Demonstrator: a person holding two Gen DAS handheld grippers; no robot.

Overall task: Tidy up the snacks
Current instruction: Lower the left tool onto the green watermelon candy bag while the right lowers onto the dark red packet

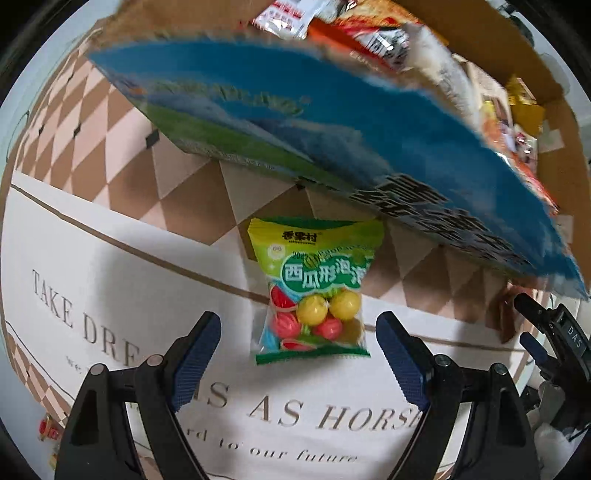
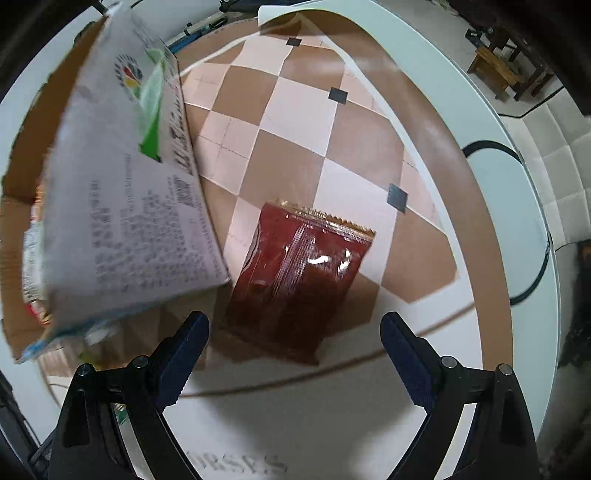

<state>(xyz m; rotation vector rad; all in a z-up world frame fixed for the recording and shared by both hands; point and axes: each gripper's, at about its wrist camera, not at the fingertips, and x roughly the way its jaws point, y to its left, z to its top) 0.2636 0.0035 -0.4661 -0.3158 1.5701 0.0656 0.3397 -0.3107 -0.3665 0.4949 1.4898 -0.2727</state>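
Observation:
A green bag of round candies [image 1: 312, 291] lies flat on the printed tablecloth [image 1: 110, 280], just beyond my left gripper [image 1: 297, 326], which points down at it and stands open with nothing between its fingers. A dark red snack packet [image 2: 299, 280] lies on the checkered part of the cloth, ahead of my right gripper [image 2: 293, 326], open too, its pads clear of the packet. A cardboard box [image 1: 303, 122] with a blue and green printed side holds several snack packs [image 1: 373, 33]. The same box [image 2: 122, 206] rises at the left of the right wrist view.
The other gripper [image 1: 546, 332] shows at the right edge of the left wrist view. The round white table's rim [image 2: 509, 206] curves close on the right, with a wooden stool [image 2: 495, 70] and padded seat beyond. A small red wrapper [image 1: 48, 428] lies at lower left.

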